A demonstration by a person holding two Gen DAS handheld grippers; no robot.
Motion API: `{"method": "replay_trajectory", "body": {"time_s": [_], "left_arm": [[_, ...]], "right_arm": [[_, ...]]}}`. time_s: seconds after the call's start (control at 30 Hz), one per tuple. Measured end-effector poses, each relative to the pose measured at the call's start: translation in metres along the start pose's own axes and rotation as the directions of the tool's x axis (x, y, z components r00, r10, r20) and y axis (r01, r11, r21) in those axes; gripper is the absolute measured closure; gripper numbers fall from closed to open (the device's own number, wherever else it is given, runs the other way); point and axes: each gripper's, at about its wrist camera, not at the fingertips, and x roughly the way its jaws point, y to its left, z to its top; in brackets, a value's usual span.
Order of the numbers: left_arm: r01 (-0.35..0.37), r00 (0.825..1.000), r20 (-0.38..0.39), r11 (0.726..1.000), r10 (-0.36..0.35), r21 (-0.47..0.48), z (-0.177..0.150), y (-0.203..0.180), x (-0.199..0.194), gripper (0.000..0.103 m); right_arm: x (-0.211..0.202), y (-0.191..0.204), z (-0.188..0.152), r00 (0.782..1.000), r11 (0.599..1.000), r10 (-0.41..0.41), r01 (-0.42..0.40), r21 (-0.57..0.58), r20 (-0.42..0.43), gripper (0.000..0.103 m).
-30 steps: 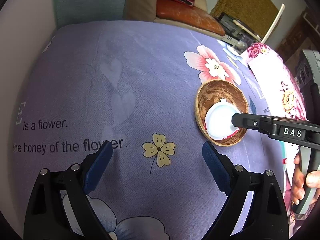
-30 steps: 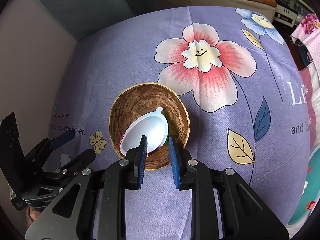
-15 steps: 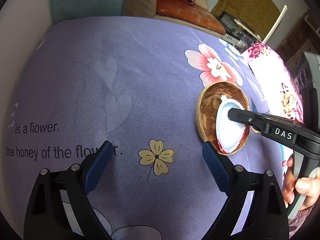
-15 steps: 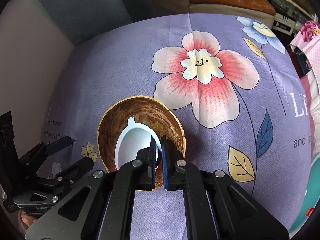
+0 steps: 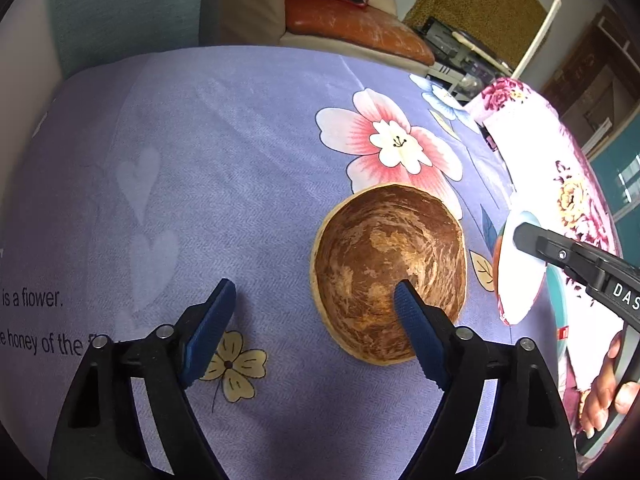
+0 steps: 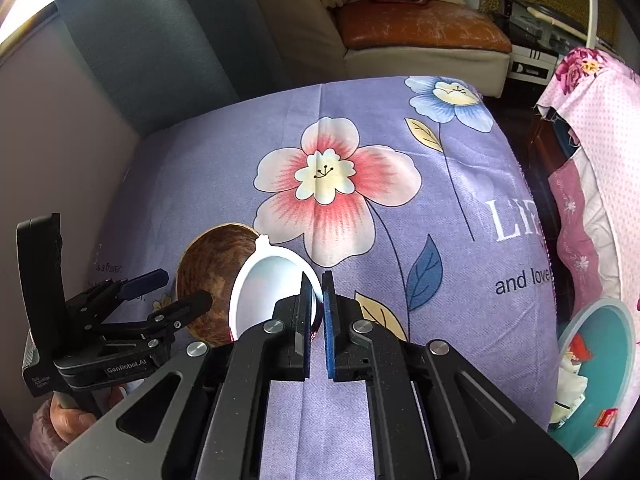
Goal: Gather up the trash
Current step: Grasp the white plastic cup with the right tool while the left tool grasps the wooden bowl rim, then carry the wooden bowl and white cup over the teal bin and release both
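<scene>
A brown coconut-shell bowl (image 5: 380, 264) sits on the purple flowered cloth (image 5: 200, 160). My left gripper (image 5: 314, 286) hangs over its near left rim with the jaws closing. One finger is above the bowl's inside and the other above the cloth, and neither pad presses on it. My right gripper (image 6: 317, 280) is shut on the rim of a white plastic cup (image 6: 268, 284) with a red edge. The cup (image 5: 518, 280) hangs tilted in the air to the right of the bowl (image 6: 212, 256).
A teal bin (image 6: 600, 320) holding several scraps stands low beyond the cloth's right edge. Pink flowered fabric (image 6: 592, 128) hangs at the right. A sofa with an orange cushion (image 6: 420, 28) lies past the far edge. A hand (image 5: 604, 392) holds the right gripper's handle.
The right gripper has shut on the white cup and lifted it out of the bowl to the right. The left gripper has moved right toward the bowl and its jaws have narrowed.
</scene>
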Motion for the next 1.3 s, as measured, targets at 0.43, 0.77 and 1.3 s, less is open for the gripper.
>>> {"method": "replay_trajectory", "body": {"time_s": [0.43,0.77,1.3], "left_arm": [[-0.080,0.997,0.004,0.995,0.080,0.062,0.009,-0.037,0.019,0.082],[-0.170,0.982,0.108,0.978,0.157,0.125,0.009,-0.079,-0.008,0.093],[-0.152,0.987,0.099,0.952,0.129,0.265,-0.021,-0.160,-0.033,0.093]], "right_arm": [[-0.008,-0.044,-0.022,0.999,0.998,-0.039,0.039,0.047,0.010,0.098],[-0.023,-0.073,-0.034,0.999,0.995,-0.039,0.036,0.093,0.035,0.098],[-0.075,-0.129,-0.074,0.992,0.981,-0.050,0.027,0.190,0.116,0.098]]}}
